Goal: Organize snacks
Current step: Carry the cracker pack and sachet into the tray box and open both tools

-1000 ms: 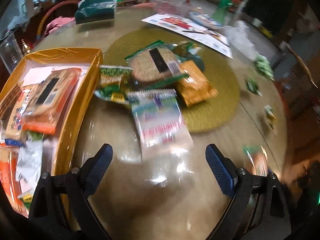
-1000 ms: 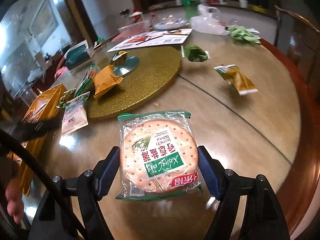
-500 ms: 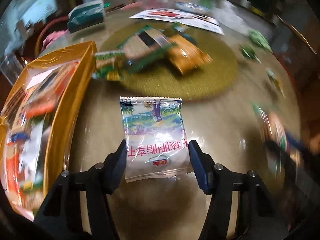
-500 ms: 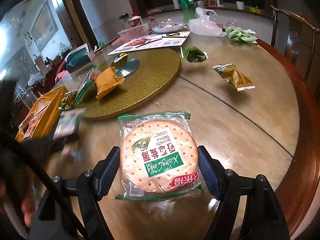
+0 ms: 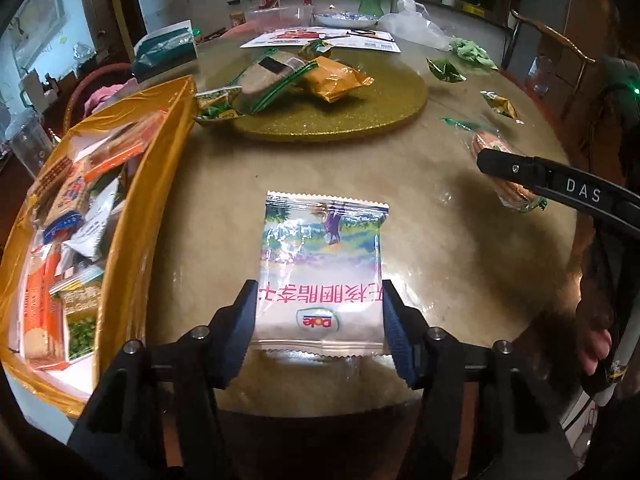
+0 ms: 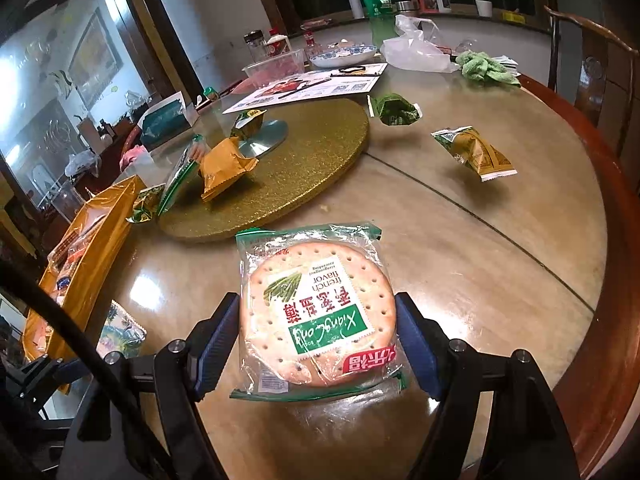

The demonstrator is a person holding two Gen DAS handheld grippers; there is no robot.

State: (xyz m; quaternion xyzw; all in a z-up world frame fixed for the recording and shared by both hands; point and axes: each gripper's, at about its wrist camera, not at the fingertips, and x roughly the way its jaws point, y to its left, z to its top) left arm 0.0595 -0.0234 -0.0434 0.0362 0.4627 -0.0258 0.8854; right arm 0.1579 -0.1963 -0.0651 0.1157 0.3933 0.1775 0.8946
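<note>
**A:** Looking at the left wrist view from the left edge across: the gold tray [image 5: 132, 216] fills the left side of the frame, stuffed with packets; dead centre, low in the frame, the left gripper [image 5: 318, 322] has its jaws pinching the bottom end of the Dole snack packet [image 5: 322, 264], blue pads touching both side edges; the packet sticks out ahead of the fingers over the round table [image 5: 460, 240]; upper centre there's the gold turntable [image 5: 360, 116] with an orange packet [image 5: 334, 80] and a green-edged cracker pack [image 5: 272, 76] on it.

**B:** And the right side of that frame?

**A:** The other tool's black arm comes in from the right edge, in front of a round cracker pack; can't read much more there, it's partly hidden.

**B:** Right wrist view then?

**A:** Same order; tray [image 6: 100, 232] along the left edge, the Dole packet [image 6: 120, 330] poking in at lower left; bottom centre, the right gripper [image 6: 318, 338] is clamped on the round cracker pack [image 6: 316, 312], pads pressed against its left and right sides, label upside down; turntable [image 6: 304, 168] above it; then at upper right two loose ones lying well apart on the table [image 6: 500, 272]: a dark green packet [image 6: 394, 110] and a green-and-gold packet [image 6: 474, 152].
</note>
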